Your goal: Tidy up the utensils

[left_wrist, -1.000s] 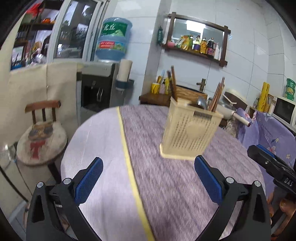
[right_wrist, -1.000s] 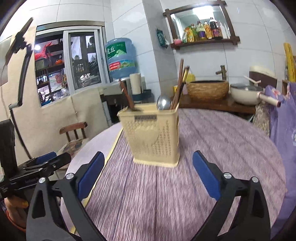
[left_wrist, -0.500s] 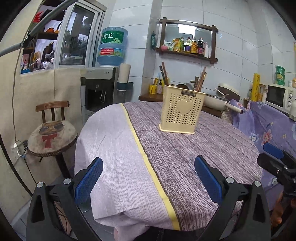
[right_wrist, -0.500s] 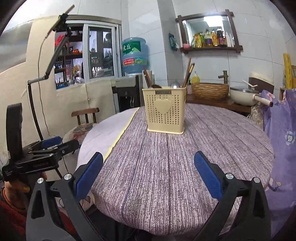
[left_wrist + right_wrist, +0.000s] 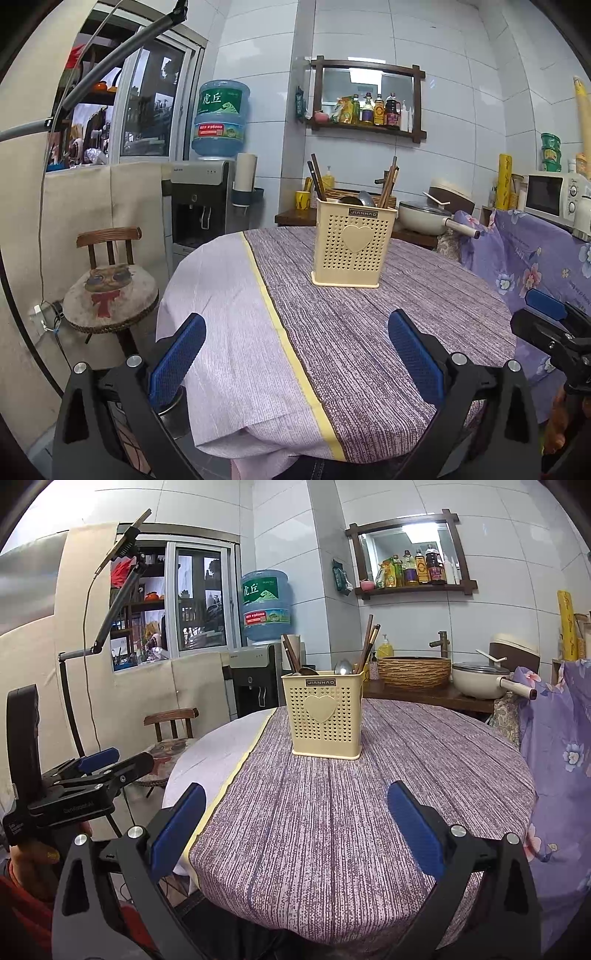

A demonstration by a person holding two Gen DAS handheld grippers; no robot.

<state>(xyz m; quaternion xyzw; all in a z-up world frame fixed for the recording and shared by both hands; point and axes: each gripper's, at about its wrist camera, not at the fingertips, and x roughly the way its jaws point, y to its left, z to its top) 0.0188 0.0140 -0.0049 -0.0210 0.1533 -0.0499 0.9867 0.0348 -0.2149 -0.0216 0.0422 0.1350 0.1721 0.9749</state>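
Standing upright on the table point(image 5: 369, 812), utensil holder point(image 5: 323, 720); both claws agape.

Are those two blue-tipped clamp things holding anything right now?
No. The left gripper and right gripper are both open and empty; the utensils sit in the beige holder on the table.

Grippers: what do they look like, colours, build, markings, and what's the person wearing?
Both alike: the left gripper and right gripper have black skeletal frames with triangular cutouts, silver bolt heads, and fingers faced with blue dotted-texture pads. White lettering, too small to read, marks the left gripper's body. A red sleeve shows behind it.
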